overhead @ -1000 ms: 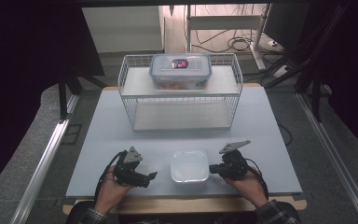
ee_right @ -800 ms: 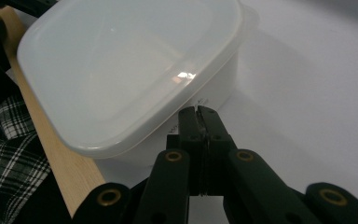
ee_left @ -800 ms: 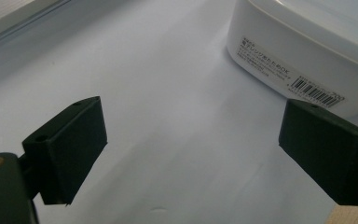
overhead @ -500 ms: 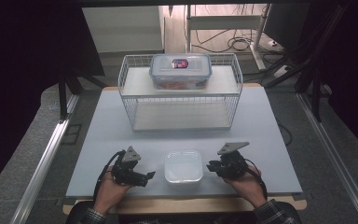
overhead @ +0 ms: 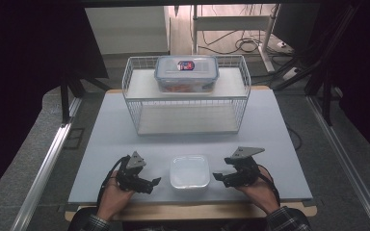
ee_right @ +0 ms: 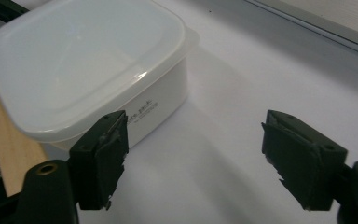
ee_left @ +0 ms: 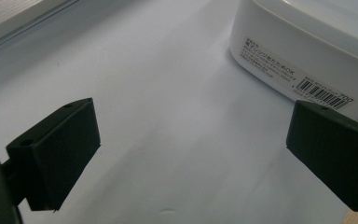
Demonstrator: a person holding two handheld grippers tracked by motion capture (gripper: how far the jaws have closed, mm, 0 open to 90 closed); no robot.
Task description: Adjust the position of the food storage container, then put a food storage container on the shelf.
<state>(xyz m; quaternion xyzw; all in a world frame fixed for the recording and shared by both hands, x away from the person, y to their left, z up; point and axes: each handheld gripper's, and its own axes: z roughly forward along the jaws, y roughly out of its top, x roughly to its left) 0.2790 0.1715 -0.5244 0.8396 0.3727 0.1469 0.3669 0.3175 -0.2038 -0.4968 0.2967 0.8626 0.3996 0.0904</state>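
Observation:
A white lidded plastic container sits near the table's front edge, between my two grippers. My left gripper lies just left of it, open and empty. The left gripper view shows the container's barcoded side past the right-hand jaw of the left gripper. To the container's right, my right gripper stands apart from it and open. Its jaws have just been opening, with nothing between them. In the right gripper view the container is beyond the left-hand jaw of the right gripper.
A white wire rack stands at the back middle of the pale table. On its upper shelf is a clear clip-lid box with reddish contents. A wooden strip edges the table's front.
The white container has shifted a little to the left. The right gripper's jaws have spread apart and now stand beside the container. The left gripper has stayed put.

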